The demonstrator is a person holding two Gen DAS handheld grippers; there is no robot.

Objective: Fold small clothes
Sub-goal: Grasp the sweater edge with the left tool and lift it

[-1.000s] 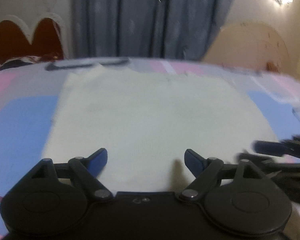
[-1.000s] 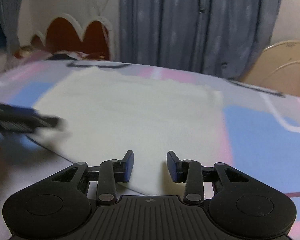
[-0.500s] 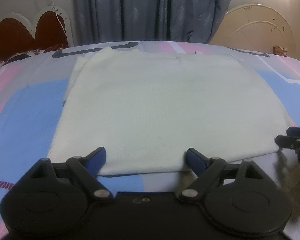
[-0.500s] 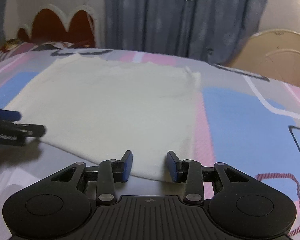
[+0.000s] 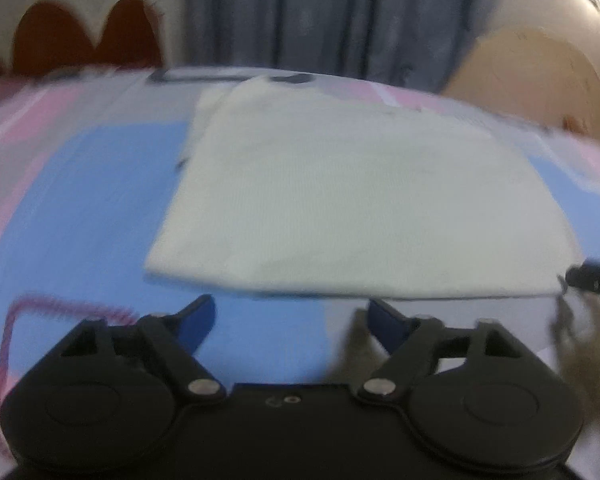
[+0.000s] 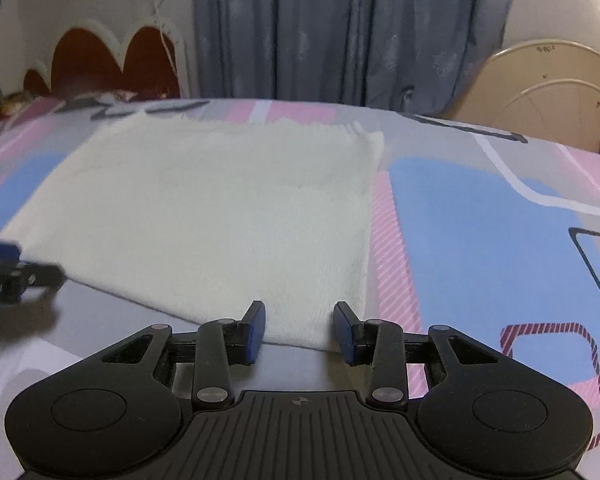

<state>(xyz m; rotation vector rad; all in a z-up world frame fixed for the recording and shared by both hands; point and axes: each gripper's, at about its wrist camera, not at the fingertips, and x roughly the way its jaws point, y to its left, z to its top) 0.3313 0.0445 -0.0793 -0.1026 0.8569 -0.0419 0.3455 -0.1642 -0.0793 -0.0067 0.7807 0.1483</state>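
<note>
Left tongs (image 5: 290,318): jaws stand wide and have just been closing a little; nothing between them, both blue pads over bare bedsheet just short of the cloth's near edge.
Right tongs (image 6: 298,326): jaws narrow and have just been closing further; the cloth's near right corner lies between the two blue pads, which stand apart from it with bare fabric showing in the gap, so no grip.
Tongs seen from each other: the left pair shows at the left edge of the right wrist view, by the cloth's near left corner; the right pair shows at the right edge of the left wrist view, by the near right corner.
Cloth (image 6: 220,208): one, cream-white, knitted look, lying flat on the bed as a rough rectangle; a second layer peeks out along its far left edge in the left wrist view.
Bedsheet (image 6: 480,216): one, patterned in blue, pink and grey blocks.
Curtain (image 6: 352,28): one, grey-blue, behind the bed.
Headboards: two, one red-brown with scalloped top (image 6: 108,60), one cream and rounded (image 6: 552,92).
Sharpness: left wrist view blurred.
</note>
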